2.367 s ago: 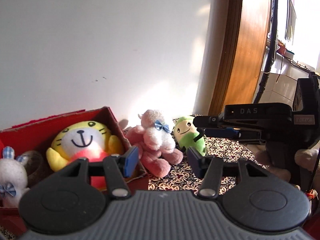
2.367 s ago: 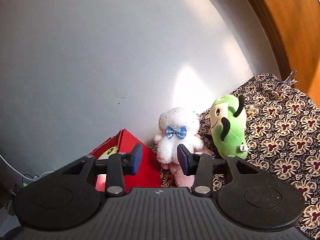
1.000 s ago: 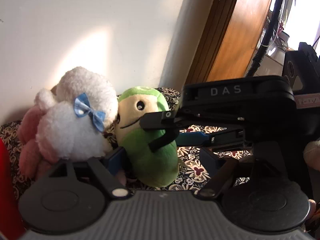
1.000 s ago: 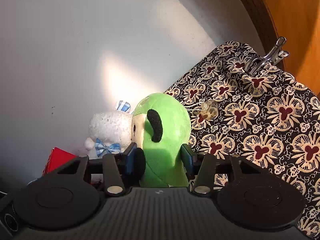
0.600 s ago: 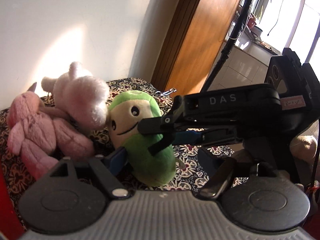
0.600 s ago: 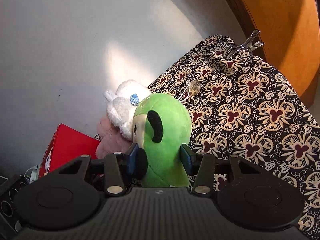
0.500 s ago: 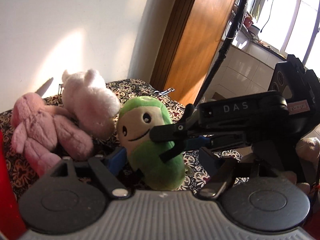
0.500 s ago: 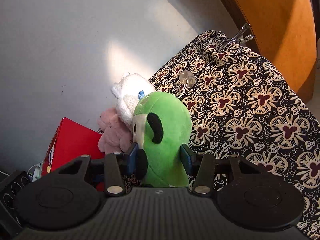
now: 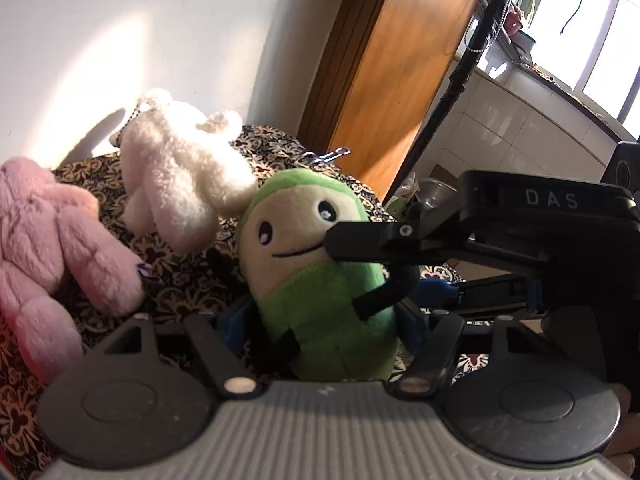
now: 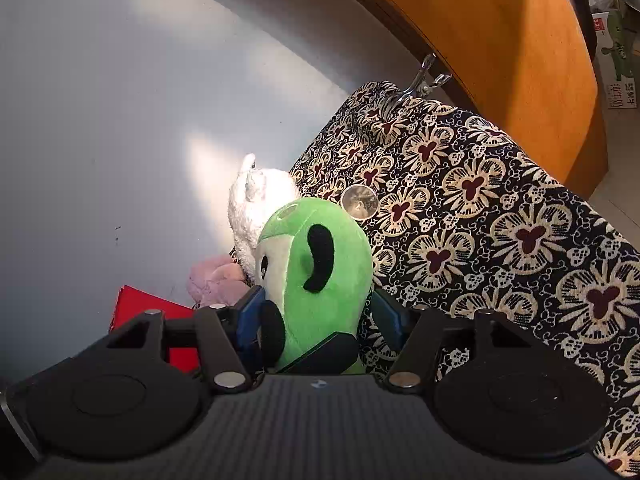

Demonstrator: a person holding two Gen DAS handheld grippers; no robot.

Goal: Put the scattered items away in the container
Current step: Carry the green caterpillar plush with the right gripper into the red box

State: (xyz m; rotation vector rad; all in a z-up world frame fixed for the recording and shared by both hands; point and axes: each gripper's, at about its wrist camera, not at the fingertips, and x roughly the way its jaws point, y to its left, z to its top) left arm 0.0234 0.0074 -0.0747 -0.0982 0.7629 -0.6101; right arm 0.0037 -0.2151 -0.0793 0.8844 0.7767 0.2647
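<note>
A green plush toy (image 9: 316,280) with a cream smiling face stands upright on the patterned cloth. My right gripper (image 10: 316,320) is shut on the green plush toy (image 10: 320,264), its blue pads pressed on both sides. My left gripper (image 9: 320,320) is open, its fingers either side of the toy's lower body. The right gripper (image 9: 460,248) reaches in from the right in the left wrist view. A white plush lamb (image 9: 180,176) lies tipped over behind, next to a pink plush toy (image 9: 48,240). A corner of the red box (image 10: 148,308) shows at left.
The floral tablecloth (image 10: 500,240) covers the table, held by a metal clip (image 10: 424,80) at its far edge. A round clear disc (image 10: 359,202) lies on the cloth. A white wall stands behind, a wooden door (image 9: 392,68) at right.
My right gripper moved in and shut on the green toy. The white lamb has tipped over. My left gripper moved from the red box to the green toy.
</note>
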